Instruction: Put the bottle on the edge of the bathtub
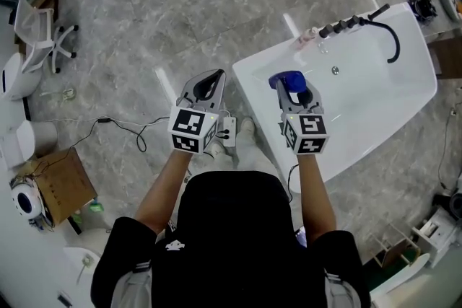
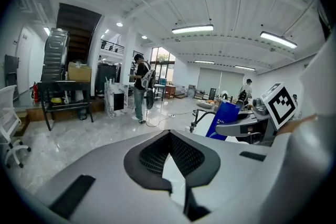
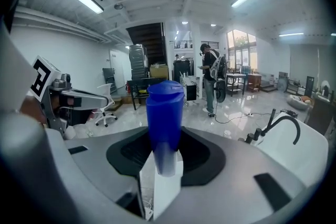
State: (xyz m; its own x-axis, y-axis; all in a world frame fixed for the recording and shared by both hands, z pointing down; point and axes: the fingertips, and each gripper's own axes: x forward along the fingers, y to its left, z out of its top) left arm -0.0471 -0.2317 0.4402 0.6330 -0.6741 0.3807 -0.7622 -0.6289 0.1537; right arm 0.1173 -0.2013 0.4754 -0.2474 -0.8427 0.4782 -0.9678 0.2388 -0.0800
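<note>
The blue bottle [image 1: 287, 80] is standing upright, gripped in the jaws of the right gripper [image 1: 294, 89], and hanging over the near corner of the white bathtub [image 1: 253, 74]. It should go down level, with its base fully on the flat rim, before the jaws let go. The left gripper [image 1: 211, 79] is idling alongside, jaws together and empty.

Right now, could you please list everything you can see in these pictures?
bottle: one, blue, upright between the right gripper's jaws
bathtub: one, white, on the floor at the person's right
tap: one, black with a hose, at the bathtub's far rim
office chair: one, white, far left
cardboard box: one, brown, near left
cables: several, black, on the floor
bystander: one clear, dark top, standing across the hall
left gripper: grey, shut, empty
right gripper: grey, shut on the bottle
</note>
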